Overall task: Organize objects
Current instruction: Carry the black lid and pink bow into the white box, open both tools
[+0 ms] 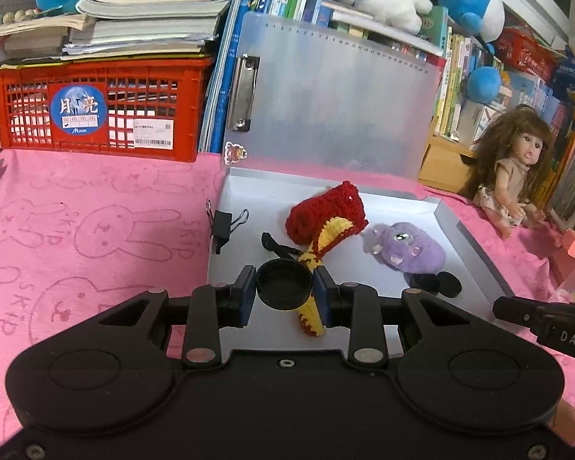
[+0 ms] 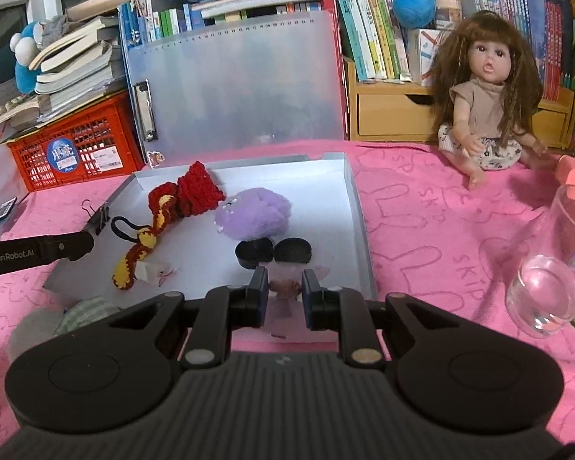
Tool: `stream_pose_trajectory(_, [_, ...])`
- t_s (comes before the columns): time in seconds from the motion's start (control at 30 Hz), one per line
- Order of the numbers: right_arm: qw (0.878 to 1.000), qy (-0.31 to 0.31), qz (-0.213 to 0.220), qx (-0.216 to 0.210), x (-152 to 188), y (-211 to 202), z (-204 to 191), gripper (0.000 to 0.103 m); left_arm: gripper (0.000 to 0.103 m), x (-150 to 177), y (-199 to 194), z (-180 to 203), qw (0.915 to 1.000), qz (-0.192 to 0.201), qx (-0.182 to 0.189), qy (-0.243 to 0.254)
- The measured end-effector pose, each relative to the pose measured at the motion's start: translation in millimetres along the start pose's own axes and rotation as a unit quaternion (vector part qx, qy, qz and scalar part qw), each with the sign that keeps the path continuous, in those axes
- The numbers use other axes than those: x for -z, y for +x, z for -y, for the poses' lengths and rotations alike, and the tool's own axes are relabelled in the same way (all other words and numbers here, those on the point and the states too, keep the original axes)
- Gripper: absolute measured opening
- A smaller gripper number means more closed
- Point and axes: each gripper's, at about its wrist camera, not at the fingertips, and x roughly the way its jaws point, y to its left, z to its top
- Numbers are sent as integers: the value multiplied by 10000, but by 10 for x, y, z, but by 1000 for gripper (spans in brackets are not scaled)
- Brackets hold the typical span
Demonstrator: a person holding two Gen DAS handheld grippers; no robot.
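Observation:
An open grey file box [image 1: 464,226] [image 2: 358,207] lies on the pink cloth with its lid up. In it are a red and yellow crochet piece [image 1: 326,214] [image 2: 172,211], a purple plush [image 1: 406,245] [image 2: 255,212], a black hair tie [image 2: 124,230] and two black round caps [image 2: 272,253]. My left gripper [image 1: 285,291] is shut on a black round cap [image 1: 283,285] above the box's near edge. My right gripper [image 2: 285,291] is shut on a small clear packet with a brownish item [image 2: 285,289] at the box's front edge.
A black binder clip [image 1: 223,224] grips the box's left wall. A red crate [image 1: 96,107] under stacked books stands at the back left. A doll [image 2: 483,103] sits at the right before bookshelves. A glass cup [image 2: 548,287] stands at the near right.

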Motion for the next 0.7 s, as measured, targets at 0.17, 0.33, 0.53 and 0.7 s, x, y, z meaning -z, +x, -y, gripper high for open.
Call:
stream_pose_trajectory(0.17, [10000,38,-45,7,-22,68,19,22,30,-8,116,-1,10000,-70,-44,-6])
stream_pose_trajectory(0.33, [9999,116,-116,-43,-20,123,56,18,30,17,182,14,9999,-137,-59,72])
stream_pose_trajectory(0.53, [9992,289,-227,-160,-63,221,96,14,30,18,281,17,9997,-227,-87,39])
stream_pose_trajectory(0.7, [9982,467,-316,-199,-57,310,131,13,30,21,346,-5,9995,-287,-109,9])
